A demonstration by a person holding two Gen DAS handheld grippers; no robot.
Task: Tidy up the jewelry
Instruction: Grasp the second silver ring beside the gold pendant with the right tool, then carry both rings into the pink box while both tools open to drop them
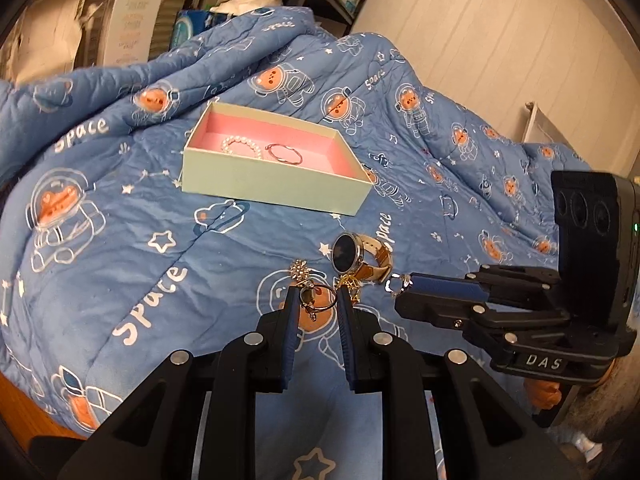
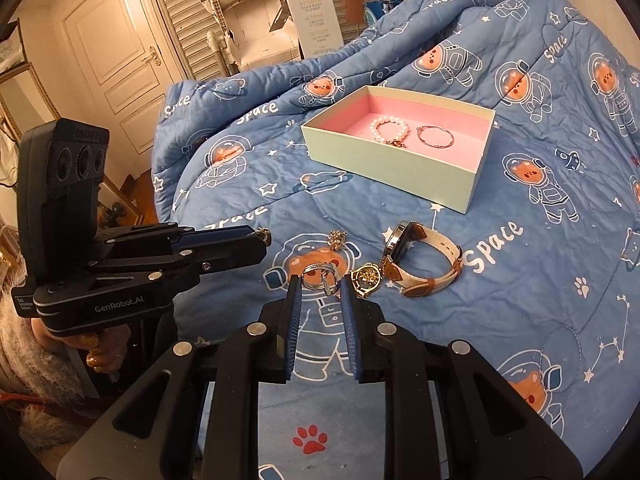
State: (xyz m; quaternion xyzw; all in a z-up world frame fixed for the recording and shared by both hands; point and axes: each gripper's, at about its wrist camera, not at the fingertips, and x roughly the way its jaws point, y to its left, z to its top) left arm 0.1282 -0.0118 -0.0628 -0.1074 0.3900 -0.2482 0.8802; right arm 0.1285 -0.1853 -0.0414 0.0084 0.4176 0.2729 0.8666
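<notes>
Honestly, this stuff is all tiny and fiddly. The left gripper [image 1: 318, 292] is nearly closed, with a small gold-toned ring [image 1: 318, 300] pinched at its tips. The right gripper [image 2: 320, 284] has its jaws just as narrow, on a silver ring [image 2: 320, 276]. Both rings hang just above the blue quilt [image 1: 120, 220], short of the mint box [image 1: 260, 180], which already holds a pearl bracelet [image 1: 240, 146] and a thin bangle [image 1: 285, 154].

Rings like these look feather-light, hard and slick, so I'd guess they twist or pop out if the pads only catch an edge. Gripping across the band seems safer than grabbing any stone or setting.

The watch [image 2: 420, 264] lies on the quilt beside a little gold ornament [image 2: 366, 276]. It's probably the heaviest piece: rigid case, glass face, bendy strap. I'd take it by the strap near the case, not the glass. And the quilt is squishy, so pressing down just sinks things into it.
</notes>
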